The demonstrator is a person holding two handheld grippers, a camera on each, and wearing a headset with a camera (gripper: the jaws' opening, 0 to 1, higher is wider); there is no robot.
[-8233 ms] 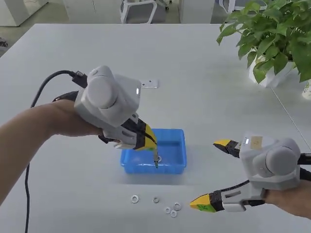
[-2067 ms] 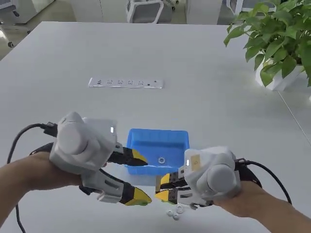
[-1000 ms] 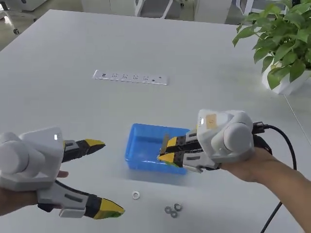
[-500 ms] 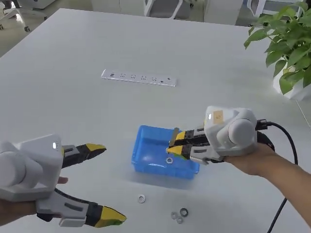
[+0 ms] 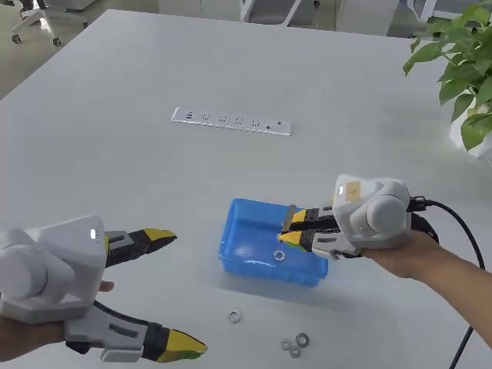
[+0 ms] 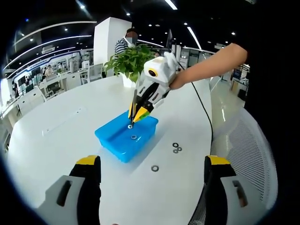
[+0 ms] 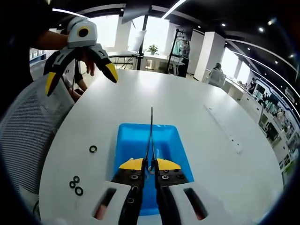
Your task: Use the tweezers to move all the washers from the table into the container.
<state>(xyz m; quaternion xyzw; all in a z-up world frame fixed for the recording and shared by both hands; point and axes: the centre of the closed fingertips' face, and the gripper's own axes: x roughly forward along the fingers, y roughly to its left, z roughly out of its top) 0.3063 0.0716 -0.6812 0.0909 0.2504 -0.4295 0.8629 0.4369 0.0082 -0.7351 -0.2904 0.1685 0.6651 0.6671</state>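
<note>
Now your right gripper hangs over the right half of the blue container; two seconds ago it was low in front of the container, among the loose washers. Its jaws are clamped on the tweezers, whose tips point down into the container. Your left gripper has drawn well off to the container's left, jaws wide apart. One washer, a small silver ring, lies flat on the container's floor just beside the tips. Four rings rest on the table in front of the container, against five eight seconds ago: a lone washer before its left half and a tight cluster of three before its right corner.
</note>
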